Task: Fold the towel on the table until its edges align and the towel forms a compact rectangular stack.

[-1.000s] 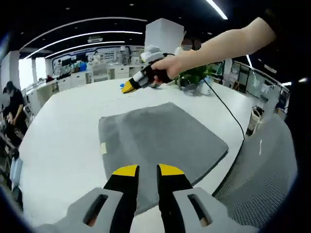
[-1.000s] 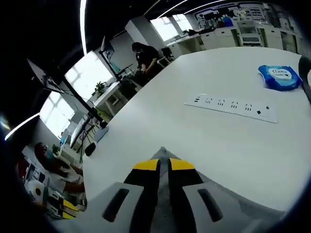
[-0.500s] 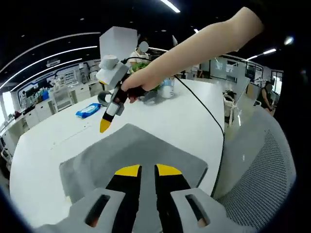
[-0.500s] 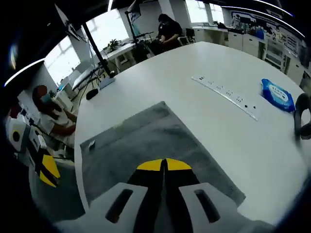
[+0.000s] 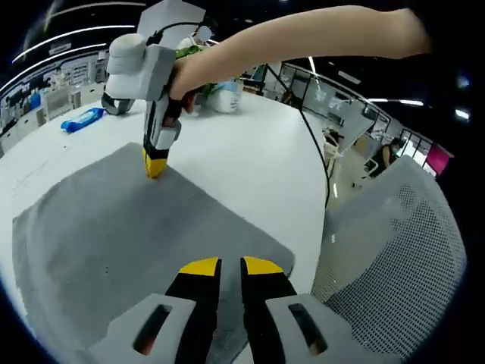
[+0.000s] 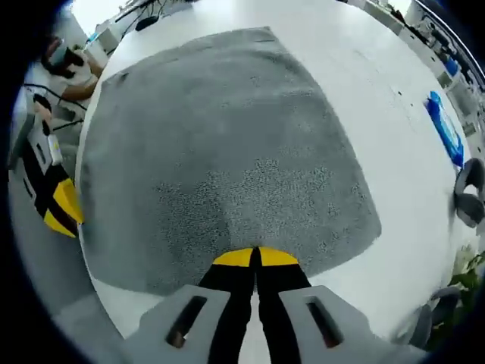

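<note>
Towel (image 6: pixel 227 144) lay flat, unfolded. Right gripper (image 6: pixel 255 258) jaws together at its edge; left gripper (image 5: pixel 220 265) slightly apart. We judged both needed matching corners pinched first.

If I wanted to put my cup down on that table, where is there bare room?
Bare white table lies between the grey towel and the near rim, and beyond the towel toward the blue packet. Plant pots crowd the far end.

No legible text anywhere.
</note>
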The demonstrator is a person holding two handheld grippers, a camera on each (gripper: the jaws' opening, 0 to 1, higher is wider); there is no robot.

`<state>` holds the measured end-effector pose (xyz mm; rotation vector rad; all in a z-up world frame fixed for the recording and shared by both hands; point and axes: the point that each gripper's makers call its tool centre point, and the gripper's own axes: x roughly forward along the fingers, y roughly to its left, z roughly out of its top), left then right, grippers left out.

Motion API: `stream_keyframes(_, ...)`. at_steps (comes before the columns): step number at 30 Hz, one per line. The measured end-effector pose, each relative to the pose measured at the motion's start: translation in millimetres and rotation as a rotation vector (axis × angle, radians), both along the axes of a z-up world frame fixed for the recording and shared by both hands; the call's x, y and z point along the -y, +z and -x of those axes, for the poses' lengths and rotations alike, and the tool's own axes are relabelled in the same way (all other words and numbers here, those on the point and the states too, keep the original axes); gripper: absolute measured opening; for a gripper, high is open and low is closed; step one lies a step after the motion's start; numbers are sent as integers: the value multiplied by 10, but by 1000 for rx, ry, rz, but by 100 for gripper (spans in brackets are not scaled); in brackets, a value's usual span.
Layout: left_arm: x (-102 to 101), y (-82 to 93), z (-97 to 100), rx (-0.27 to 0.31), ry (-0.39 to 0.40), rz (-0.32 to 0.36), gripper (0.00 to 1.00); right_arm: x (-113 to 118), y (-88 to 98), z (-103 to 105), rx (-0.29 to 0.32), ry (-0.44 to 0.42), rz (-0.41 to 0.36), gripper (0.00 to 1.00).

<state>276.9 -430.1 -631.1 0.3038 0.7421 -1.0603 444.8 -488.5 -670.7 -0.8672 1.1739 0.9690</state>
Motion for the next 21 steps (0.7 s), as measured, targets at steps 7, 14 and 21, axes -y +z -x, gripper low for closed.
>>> stream_keyframes(7,-130,-233,83,139,-156,-226,8,-29,18,20,226,371,202,0)
stream_keyframes(14,-111,-245,172,398,-428,-415,3,-34,17,19,244,438,295,0)
stream_keyframes(21,-167,-249,158,325,-330,-419,2,13,41,17,210,297,203,0)
